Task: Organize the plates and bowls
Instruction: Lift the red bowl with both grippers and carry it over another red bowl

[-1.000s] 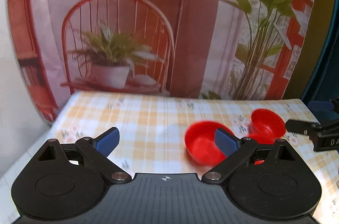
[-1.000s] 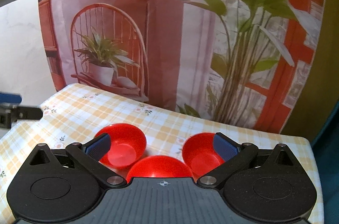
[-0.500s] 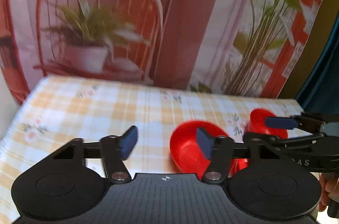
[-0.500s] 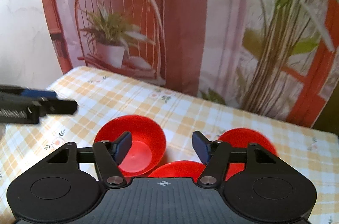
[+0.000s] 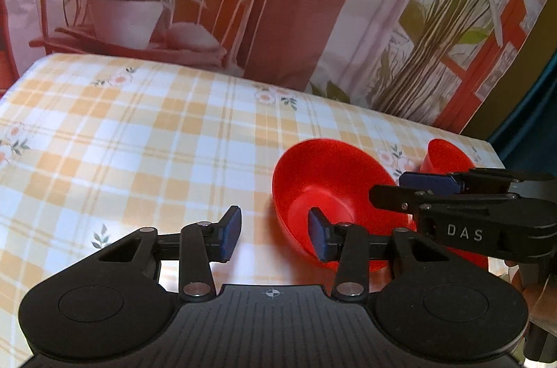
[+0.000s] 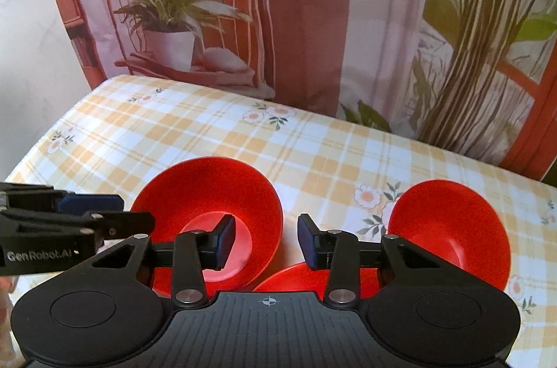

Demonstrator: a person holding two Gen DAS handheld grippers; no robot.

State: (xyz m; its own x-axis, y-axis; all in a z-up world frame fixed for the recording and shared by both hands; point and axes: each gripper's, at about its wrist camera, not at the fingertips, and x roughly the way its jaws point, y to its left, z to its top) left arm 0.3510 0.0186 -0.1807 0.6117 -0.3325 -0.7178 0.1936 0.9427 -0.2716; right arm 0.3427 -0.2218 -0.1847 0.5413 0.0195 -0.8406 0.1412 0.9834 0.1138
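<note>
Left gripper (image 5: 275,234): jaws just been closing, now partly apart and unclenched, nothing pressed between the pads; left rim of the near bowl sits in the gap, right pad over its hollow.
Right gripper (image 6: 266,241): jaws just been closing, also loose, gripping nothing; left pad over the near bowl's hollow, right pad above the front bowl.
Front bowl (image 6: 313,279): closest, just under the right gripper's nose, mostly hidden, only a red arc showing.
Near bowl (image 6: 209,204): just ahead, slightly left of the right gripper's centre; upright, round, glossy red, paler flat bottom.
Side bowl (image 6: 452,228): right of the right gripper's right finger, upright, same red, apart from the near bowl.
Tablecloth (image 5: 139,141): yellow and white checks with small flowers, spread flat under all three bowls.
Backdrop (image 6: 313,20): beyond the table's far edge, printed cloth showing an orange chair, a potted plant and tall green stems.
</note>
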